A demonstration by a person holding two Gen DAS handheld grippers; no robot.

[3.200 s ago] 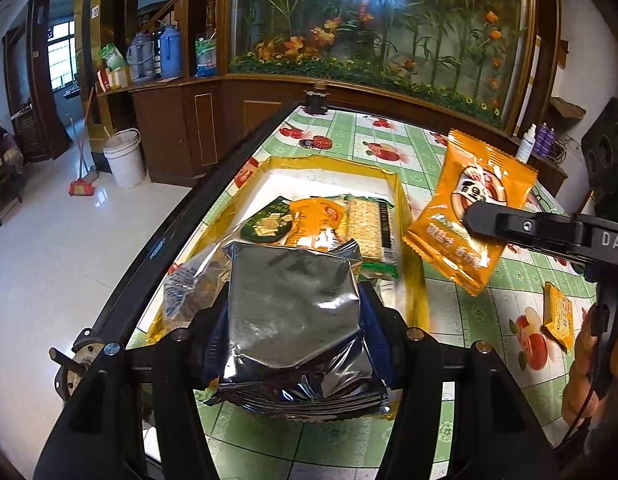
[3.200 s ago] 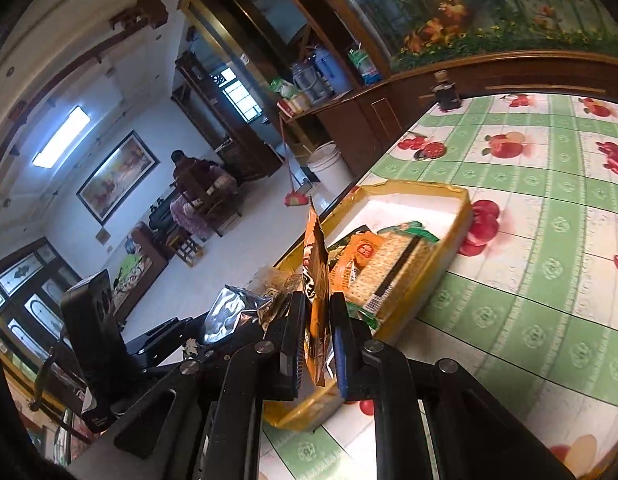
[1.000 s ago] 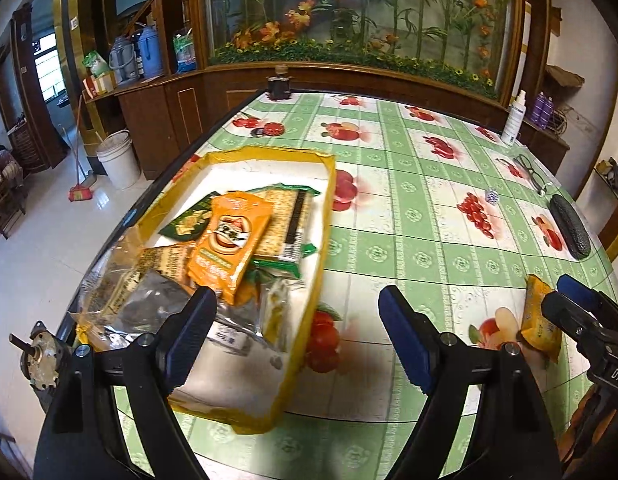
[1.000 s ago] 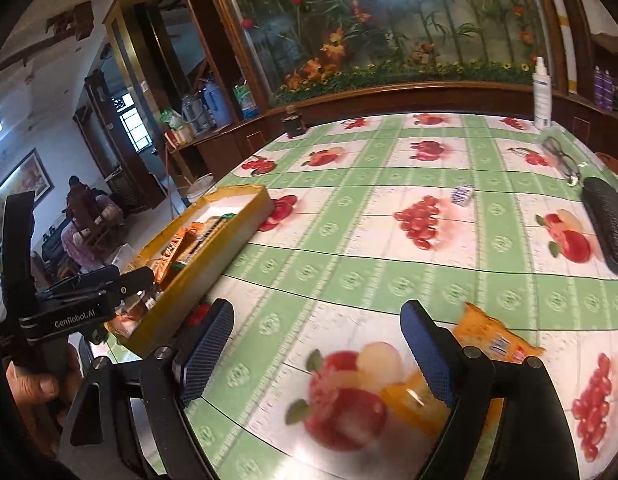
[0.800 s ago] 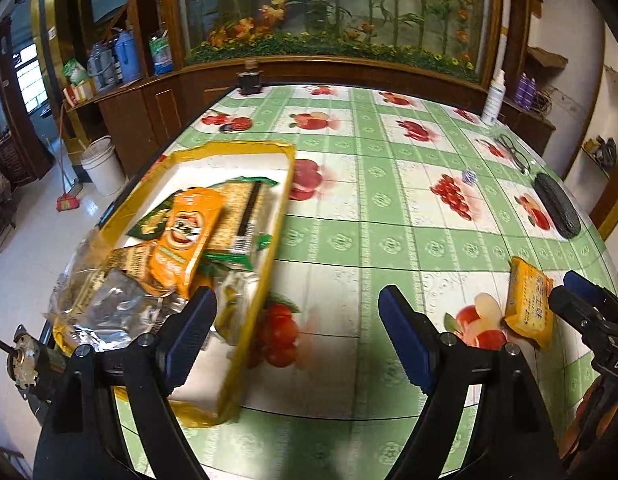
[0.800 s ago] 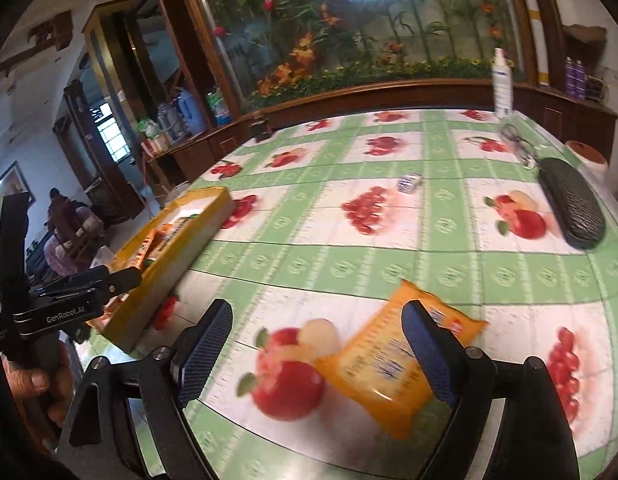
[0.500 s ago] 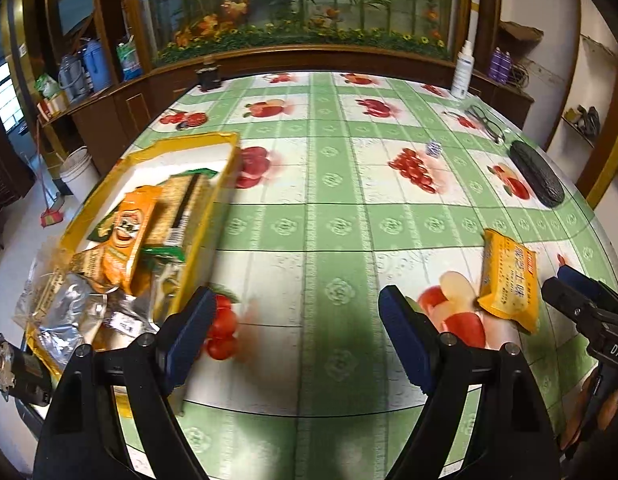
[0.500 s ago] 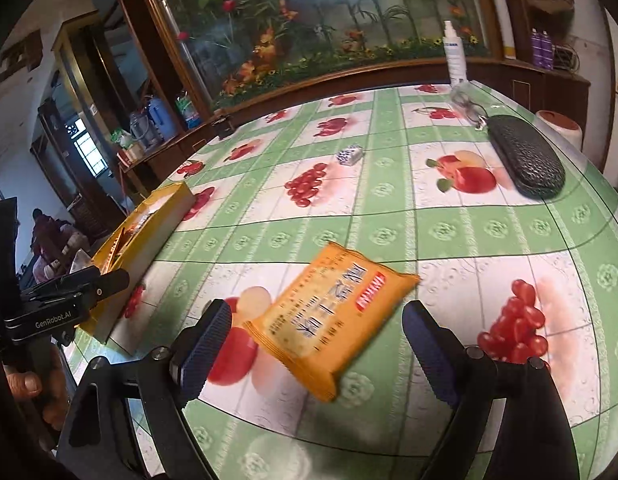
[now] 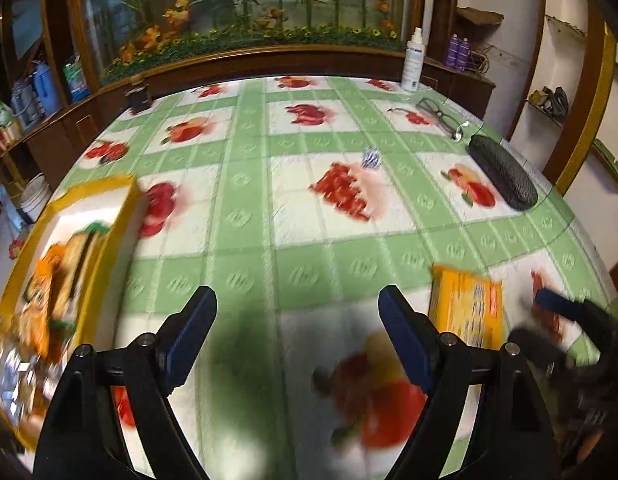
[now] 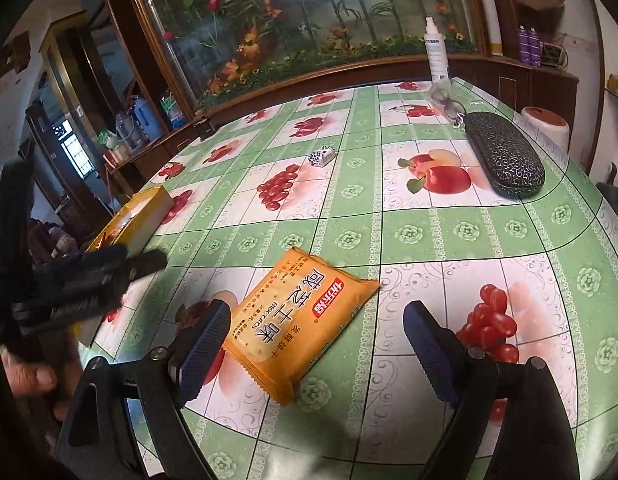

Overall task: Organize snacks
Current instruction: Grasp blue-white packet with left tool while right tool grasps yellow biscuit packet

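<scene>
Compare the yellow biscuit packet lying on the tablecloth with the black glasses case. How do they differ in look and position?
The biscuit packet is yellow, flat and printed with text; the glasses case is black, rounded and patterned. The packet lies between the open right gripper fingers; the case sits far off near the table's edge. Both rest on the fruit-print tablecloth.

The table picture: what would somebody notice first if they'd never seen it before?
Probably the bright orange cracker packet, lying flat on the green fruit-print tablecloth between the open right tongs. Next, the yellow tray full of snacks at the table's left edge. Behind it all, a big flower-and-bamboo picture fills the wall.
</scene>
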